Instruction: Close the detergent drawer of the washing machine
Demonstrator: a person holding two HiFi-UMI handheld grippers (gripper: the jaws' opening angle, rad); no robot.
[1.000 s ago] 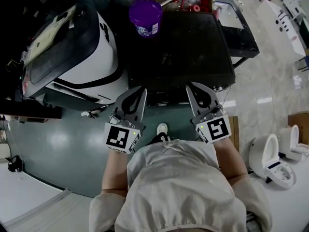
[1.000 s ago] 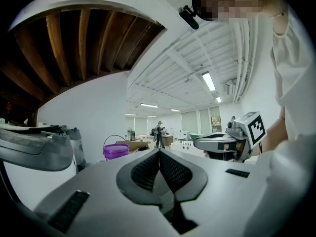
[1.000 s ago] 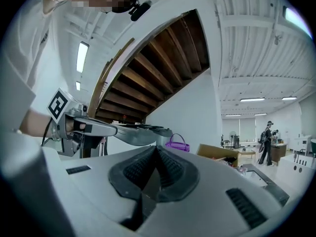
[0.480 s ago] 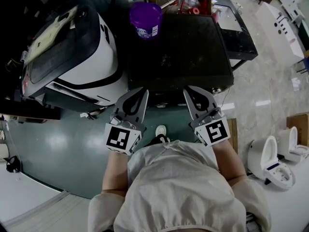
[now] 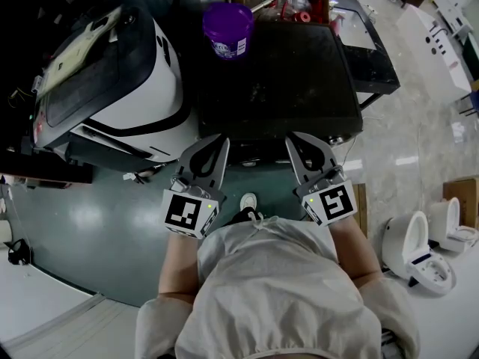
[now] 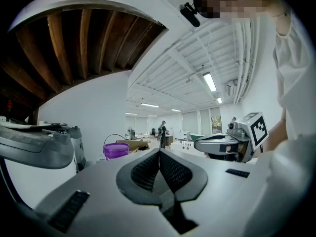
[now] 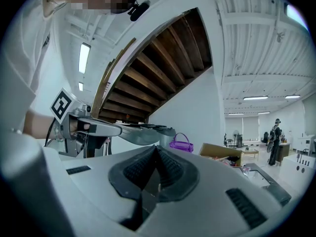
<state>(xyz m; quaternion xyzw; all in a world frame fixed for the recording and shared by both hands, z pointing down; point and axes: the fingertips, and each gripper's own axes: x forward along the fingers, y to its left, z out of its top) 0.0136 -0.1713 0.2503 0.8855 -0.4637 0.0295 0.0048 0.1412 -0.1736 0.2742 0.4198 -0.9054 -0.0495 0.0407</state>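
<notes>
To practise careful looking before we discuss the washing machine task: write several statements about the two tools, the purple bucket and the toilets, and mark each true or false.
1. The left tool has its jaws together with nothing between them. True.
2. The right tool grips the purple bucket. False: its jaws are together and empty, and the purple bucket stands well away from it, at the far side of the dark machine top.
3. Both tools are held side by side, close in front of the person's body. True.
4. The white toilets stand to the person's left. False: they are on the floor at the person's right.
</notes>
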